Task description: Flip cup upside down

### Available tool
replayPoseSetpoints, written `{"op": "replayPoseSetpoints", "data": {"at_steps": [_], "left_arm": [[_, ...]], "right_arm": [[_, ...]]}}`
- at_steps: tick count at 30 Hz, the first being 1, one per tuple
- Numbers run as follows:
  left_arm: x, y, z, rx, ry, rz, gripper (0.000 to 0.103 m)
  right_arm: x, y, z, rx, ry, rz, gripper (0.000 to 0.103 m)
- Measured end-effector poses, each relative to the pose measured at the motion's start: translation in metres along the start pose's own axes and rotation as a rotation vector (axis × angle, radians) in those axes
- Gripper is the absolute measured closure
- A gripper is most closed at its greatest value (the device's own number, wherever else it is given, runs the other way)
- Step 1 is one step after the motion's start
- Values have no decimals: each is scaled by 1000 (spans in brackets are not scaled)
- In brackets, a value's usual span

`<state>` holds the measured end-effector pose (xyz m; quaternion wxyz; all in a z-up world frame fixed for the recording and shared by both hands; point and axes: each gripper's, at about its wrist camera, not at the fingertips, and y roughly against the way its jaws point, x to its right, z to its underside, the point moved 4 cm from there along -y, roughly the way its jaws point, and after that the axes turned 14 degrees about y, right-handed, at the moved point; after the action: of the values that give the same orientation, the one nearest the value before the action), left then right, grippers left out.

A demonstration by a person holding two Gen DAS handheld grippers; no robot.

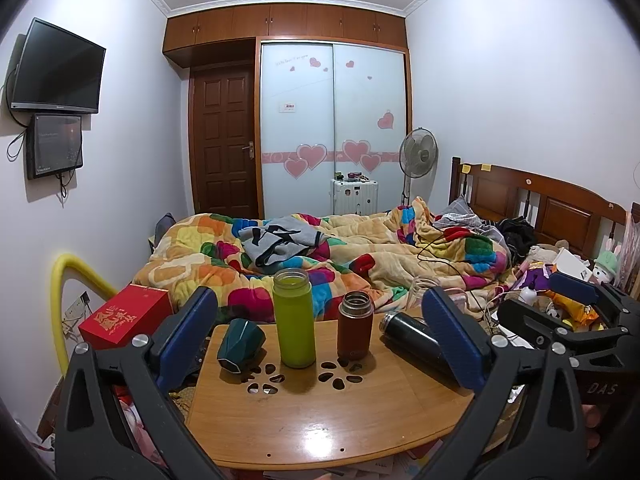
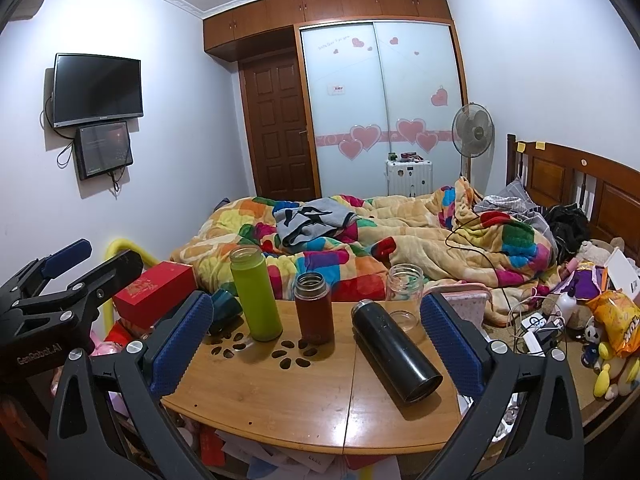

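A small wooden table [image 1: 320,420] holds several cups. A dark green faceted cup [image 1: 240,345] lies on its side at the left; in the right wrist view [image 2: 225,307] it is partly hidden. A tall lime green cup [image 1: 294,318] [image 2: 256,294] and a brown cup [image 1: 355,326] [image 2: 314,308] stand upright, mouths open. A black flask [image 1: 416,340] [image 2: 396,354] lies on its side. A clear glass jar [image 2: 404,296] stands at the far right edge. My left gripper [image 1: 320,344] and right gripper [image 2: 316,340] are open and empty, above the table's near side.
A bed with a colourful quilt [image 1: 320,248] lies behind the table. A red box [image 1: 126,316] sits at the left by a yellow foam tube [image 1: 60,300]. Snack bags, toys and cables [image 2: 580,320] clutter the bed at the right. Papers lie under the table.
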<state>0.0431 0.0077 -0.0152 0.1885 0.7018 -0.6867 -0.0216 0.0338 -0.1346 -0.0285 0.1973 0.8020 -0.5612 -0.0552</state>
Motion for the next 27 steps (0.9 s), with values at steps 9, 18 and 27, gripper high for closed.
{"op": "replayPoseSetpoints", "data": {"at_steps": [9, 18, 27], "left_arm": [[0, 0, 0, 3, -2, -4, 0], [-1, 0, -1, 3, -3, -2, 0], [-1, 0, -2, 1, -2, -1, 0]], "right_arm": [[0, 1, -1, 2, 2, 2, 0], [2, 2, -3, 5, 2, 3, 0], [4, 3, -6, 8, 3, 4, 0]]}}
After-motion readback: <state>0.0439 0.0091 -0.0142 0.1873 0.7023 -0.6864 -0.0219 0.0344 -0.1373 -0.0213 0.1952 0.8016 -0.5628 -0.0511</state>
